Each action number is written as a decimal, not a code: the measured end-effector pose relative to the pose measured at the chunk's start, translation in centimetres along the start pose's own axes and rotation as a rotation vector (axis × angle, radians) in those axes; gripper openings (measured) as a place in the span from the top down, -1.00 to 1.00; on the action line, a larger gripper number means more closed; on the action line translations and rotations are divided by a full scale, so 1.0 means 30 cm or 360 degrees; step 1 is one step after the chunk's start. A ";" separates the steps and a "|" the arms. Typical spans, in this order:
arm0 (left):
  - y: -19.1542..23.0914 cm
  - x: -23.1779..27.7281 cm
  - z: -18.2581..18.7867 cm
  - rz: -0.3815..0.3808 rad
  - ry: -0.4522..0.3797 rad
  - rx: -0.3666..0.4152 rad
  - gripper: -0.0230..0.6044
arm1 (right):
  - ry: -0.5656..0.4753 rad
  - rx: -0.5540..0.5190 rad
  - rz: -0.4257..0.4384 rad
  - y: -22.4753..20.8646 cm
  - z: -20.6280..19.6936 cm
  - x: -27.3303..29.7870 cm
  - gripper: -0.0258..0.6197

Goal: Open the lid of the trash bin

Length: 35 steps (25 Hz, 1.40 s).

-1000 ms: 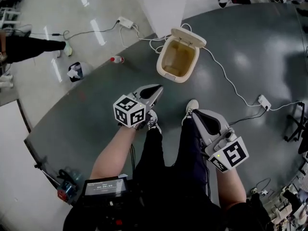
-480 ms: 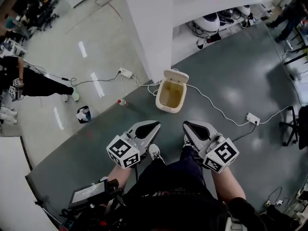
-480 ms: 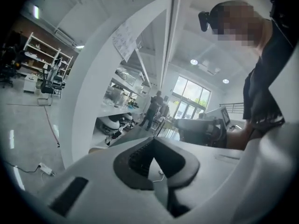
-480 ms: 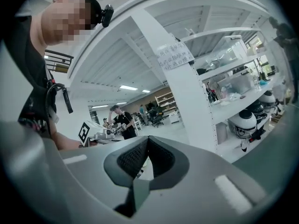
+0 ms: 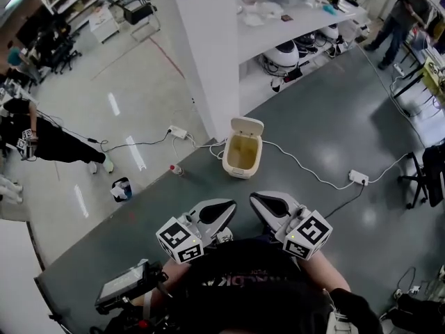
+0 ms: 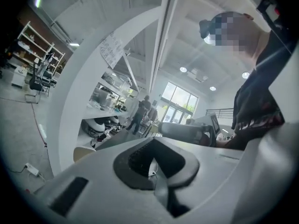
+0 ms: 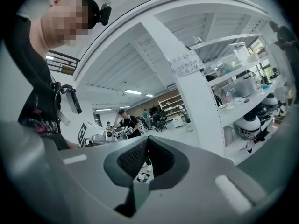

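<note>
Cream plastic trash bin (image 5: pixel 242 153) stands on the dark grey floor (image 5: pixel 327 131) in the head view, out in front of the person and near the foot of a white square pillar (image 5: pixel 208 61). Its hinged lid (image 5: pixel 247 125) is raised and tilted back, so the yellowish inside shows. A white cable (image 5: pixel 306 169) runs across the floor past the bin to a white power strip (image 5: pixel 358 177). Lower down, the left gripper (image 5: pixel 226 205) and right gripper (image 5: pixel 256 199) are held side by side, well apart from the bin, both pointing towards it.

Left gripper view: the grey jaws are clenched tip to tip with nothing between them, and the pillar rises beyond.

Right gripper view: these jaws are also pressed together and empty, with white shelves (image 7: pixel 233 87) off to the right.
</note>
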<state>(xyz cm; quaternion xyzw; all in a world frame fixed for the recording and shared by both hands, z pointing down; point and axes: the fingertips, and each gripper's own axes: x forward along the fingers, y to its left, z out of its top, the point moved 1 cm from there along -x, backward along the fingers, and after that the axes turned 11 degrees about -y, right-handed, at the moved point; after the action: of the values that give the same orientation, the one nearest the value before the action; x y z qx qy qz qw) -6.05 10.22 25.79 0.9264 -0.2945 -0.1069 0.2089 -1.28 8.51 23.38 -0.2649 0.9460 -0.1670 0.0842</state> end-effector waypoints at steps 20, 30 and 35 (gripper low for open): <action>-0.006 -0.150 0.019 0.0026 -0.0048 0.0022 0.92 | -0.0007 -0.0052 -0.0091 0.148 -0.082 -0.022 0.90; -0.023 -0.140 0.018 -0.0009 -0.0040 0.0038 0.92 | -0.0002 -0.0067 -0.0098 0.150 -0.079 -0.023 0.90; -0.011 -0.140 0.017 -0.0001 -0.0041 0.0027 0.92 | 0.0012 -0.0064 -0.0092 0.142 -0.083 -0.012 0.90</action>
<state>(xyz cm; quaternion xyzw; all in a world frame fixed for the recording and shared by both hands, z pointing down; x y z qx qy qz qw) -9.44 12.78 25.49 0.9268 -0.2979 -0.1163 0.1971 -3.60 12.80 24.19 -0.2932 0.9414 -0.1512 0.0703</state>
